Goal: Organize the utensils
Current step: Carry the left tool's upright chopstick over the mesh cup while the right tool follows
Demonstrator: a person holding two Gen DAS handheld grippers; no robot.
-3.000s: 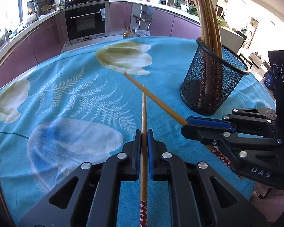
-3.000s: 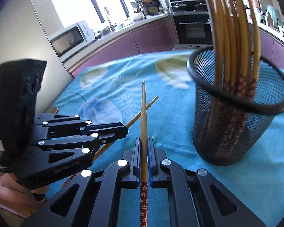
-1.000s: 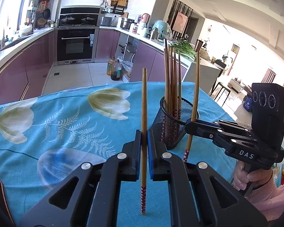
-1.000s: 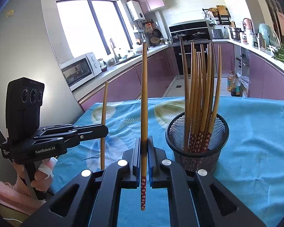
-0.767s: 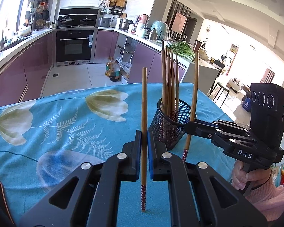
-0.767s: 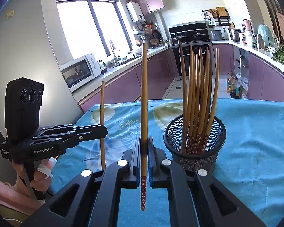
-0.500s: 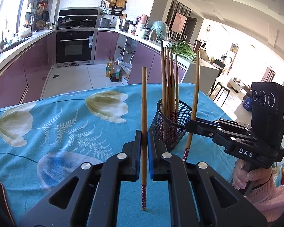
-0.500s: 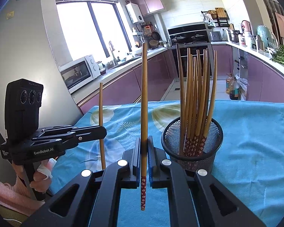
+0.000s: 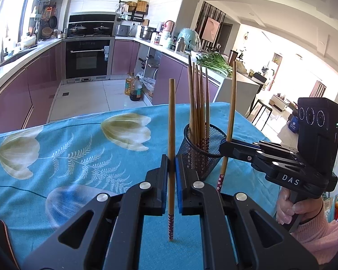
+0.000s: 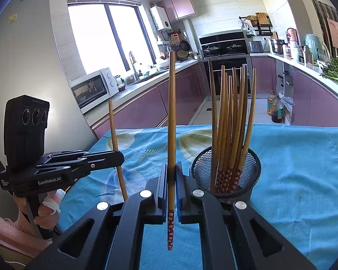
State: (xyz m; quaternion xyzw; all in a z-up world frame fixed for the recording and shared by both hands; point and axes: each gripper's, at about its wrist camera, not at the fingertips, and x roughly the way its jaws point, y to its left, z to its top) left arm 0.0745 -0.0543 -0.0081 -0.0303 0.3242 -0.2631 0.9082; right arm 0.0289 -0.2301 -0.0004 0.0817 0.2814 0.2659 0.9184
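So each gripper has one chopstick pinched upright, patterned end down. The left gripper point(image 9: 171, 168) is clamped on its chopstick point(image 9: 171, 135), and the right gripper point(image 10: 171, 175) is clamped on the other chopstick point(image 10: 171, 123), both gripped low on the shaft, a bit above the red flowery part. The mesh holder point(image 9: 201, 150) stands on the teal tablecloth point(image 9: 67, 157) with a bunch of chopsticks point(image 10: 229, 121) already fanned out in it, thick ends at the bottom. From the left camera the holder is at about 1 o'clock, just past the fingers, and the right gripper comes in from 3 o'clock, its stick right beside the rim on the near-right side. From the right camera the holder is around 2 o'clock, with the left gripper over at 9 o'clock, well off to the side. Looks like the step is dropping these two in. I'd raise each one until the patterned tip clears the rim, aim for a gap between the sticks already there, then lower it well inside before letting go. One at a time is probably safer, since the holder looks light and a bump could tip it. Both handles are held roughly level, fingers pointing forward, with the sticks near vertical.
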